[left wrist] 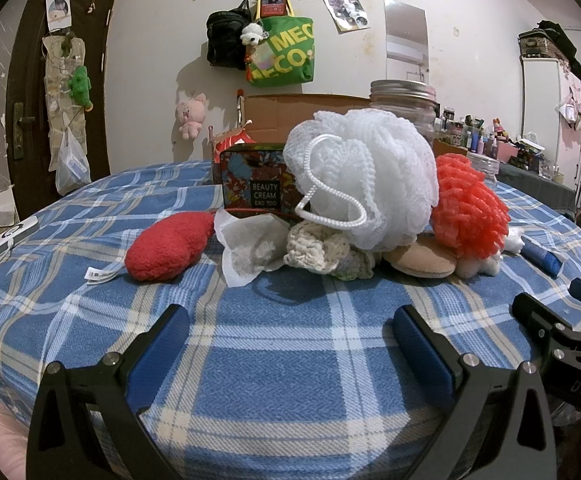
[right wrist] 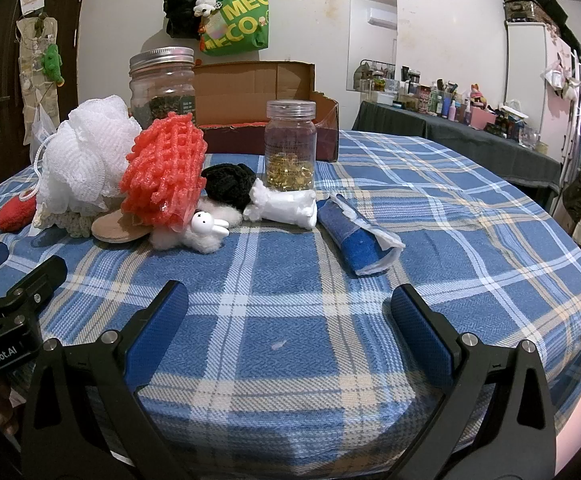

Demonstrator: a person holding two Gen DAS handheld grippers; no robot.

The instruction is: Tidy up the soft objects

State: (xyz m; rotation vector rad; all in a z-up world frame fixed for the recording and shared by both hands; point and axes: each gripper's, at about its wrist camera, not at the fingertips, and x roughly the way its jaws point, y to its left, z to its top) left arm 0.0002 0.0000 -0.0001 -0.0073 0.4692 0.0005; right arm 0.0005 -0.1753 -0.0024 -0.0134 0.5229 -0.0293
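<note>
I hold both grippers low over the plaid cloth [left wrist: 290, 340], short of the heap. My left gripper [left wrist: 290, 344] is spread wide with nothing in it, and so is my right gripper [right wrist: 288, 320]. The soft things lie bunched together ahead: white bath pouf [left wrist: 366, 176] on top, coral mesh sponge [right wrist: 166, 172] beside it, red cloth [left wrist: 166, 244] off to the left, rolled blue cloth [right wrist: 356, 236] apart on the right. Sorting hasn't begun, I judge. Next I should reach for an outlying piece; the open cardboard box [right wrist: 258, 80] behind is probably the destination, though I can't see inside.
</note>
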